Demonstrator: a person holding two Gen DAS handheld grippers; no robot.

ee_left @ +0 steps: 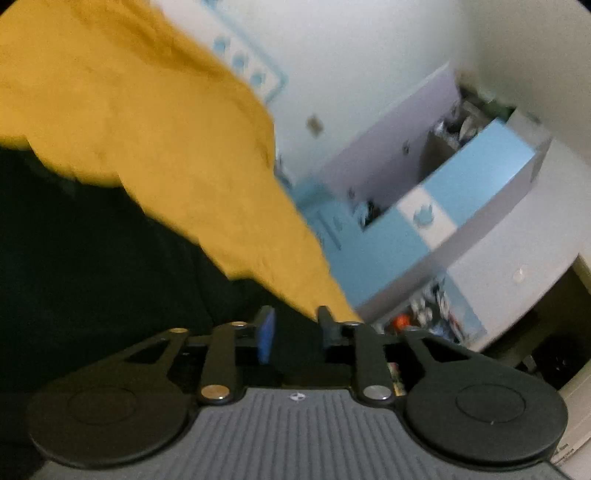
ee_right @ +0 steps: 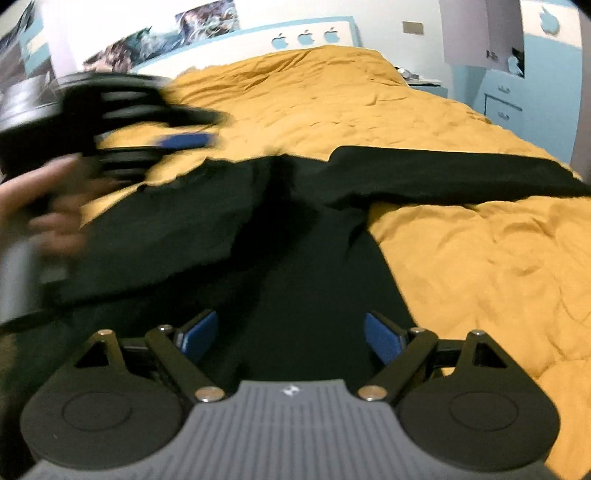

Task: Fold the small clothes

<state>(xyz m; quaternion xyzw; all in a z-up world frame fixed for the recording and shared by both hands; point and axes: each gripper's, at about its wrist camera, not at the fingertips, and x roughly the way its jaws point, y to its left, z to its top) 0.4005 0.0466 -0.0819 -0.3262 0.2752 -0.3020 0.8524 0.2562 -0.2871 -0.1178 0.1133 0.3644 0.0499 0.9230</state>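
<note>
Black garment point(ee_right: 295, 236) lies on yellow bedspread point(ee_right: 480, 266); right gripper point(ee_right: 291, 336) is spread, left gripper point(ee_left: 293, 332) parted and empty; near hem is best pinched squarely.

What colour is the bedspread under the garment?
Mustard yellow, a wrinkled quilted bedspread beneath the black long-sleeved garment; clearest in the right wrist view.

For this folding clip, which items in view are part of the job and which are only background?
Part of the job:
- black garment, spread on the bed
- left gripper, open
- right gripper, open over the garment

Background:
- yellow bedspread
- blue cabinet
- wall posters
- blue drawers
</note>
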